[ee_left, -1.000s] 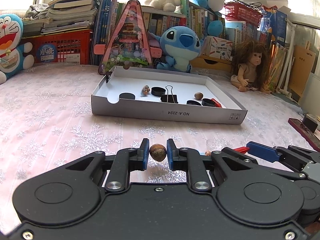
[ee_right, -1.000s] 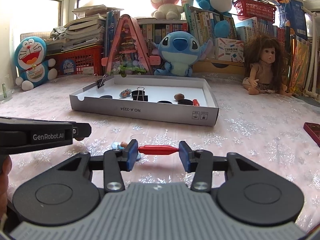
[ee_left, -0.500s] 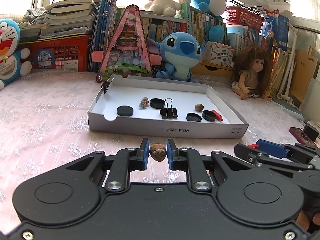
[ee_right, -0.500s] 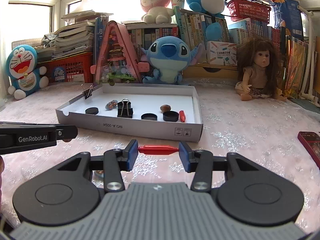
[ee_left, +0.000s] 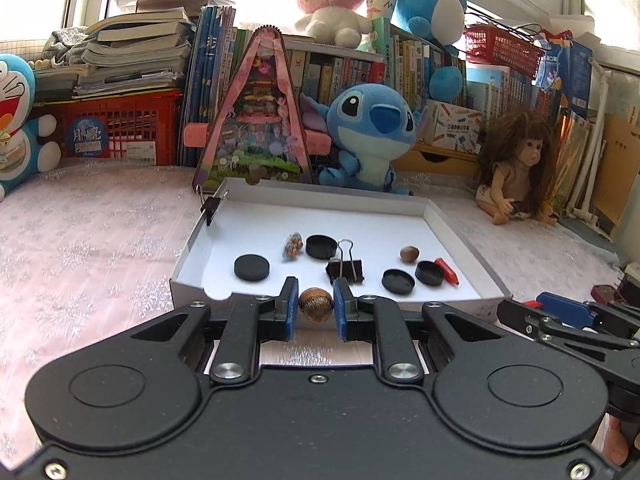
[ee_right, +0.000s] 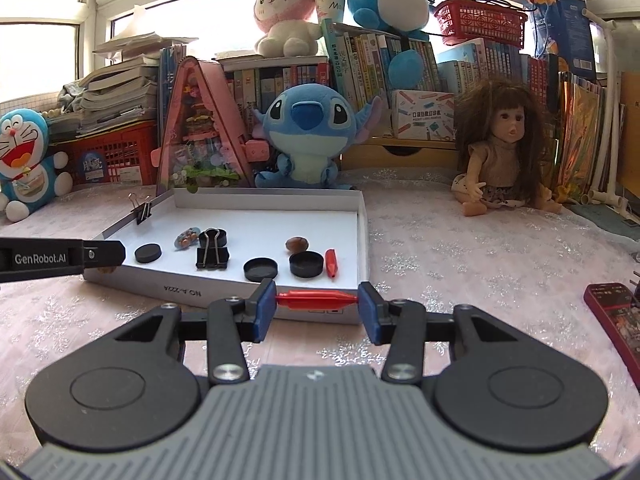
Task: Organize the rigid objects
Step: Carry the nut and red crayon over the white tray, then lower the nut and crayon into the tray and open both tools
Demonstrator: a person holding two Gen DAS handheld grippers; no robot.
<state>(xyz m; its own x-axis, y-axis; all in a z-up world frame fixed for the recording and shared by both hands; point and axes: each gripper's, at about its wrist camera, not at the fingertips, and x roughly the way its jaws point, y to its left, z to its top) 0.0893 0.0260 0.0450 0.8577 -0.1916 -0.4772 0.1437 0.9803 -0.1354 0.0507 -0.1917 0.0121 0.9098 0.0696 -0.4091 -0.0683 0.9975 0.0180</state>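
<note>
My left gripper (ee_left: 316,309) is shut on a small brown ridged shell (ee_left: 316,305), held just above the near wall of the white cardboard tray (ee_left: 460,236). My right gripper (ee_right: 317,305) is shut on a red crayon-like stick (ee_right: 316,299) held crosswise by its ends, just in front of the tray's (ee_right: 362,220) near right corner. Inside the tray lie black round caps (ee_left: 251,267), a black binder clip (ee_left: 345,267), a brown nut (ee_left: 409,254), a patterned shell (ee_left: 293,245) and another red stick (ee_left: 447,271). The right gripper (ee_left: 560,312) shows at the left view's right edge.
The tray sits on a pink snowflake tablecloth (ee_left: 92,240). Behind it stand a blue plush (ee_left: 370,136), a pink triangular toy house (ee_left: 256,120), a doll (ee_right: 500,152), books and red baskets. A dark red flat object (ee_right: 616,320) lies at the right. A binder clip (ee_right: 142,210) grips the tray's left wall.
Both grippers have risen and moved forward toward the tray, each keeping its object; the tray looms larger and its inside shows more.
</note>
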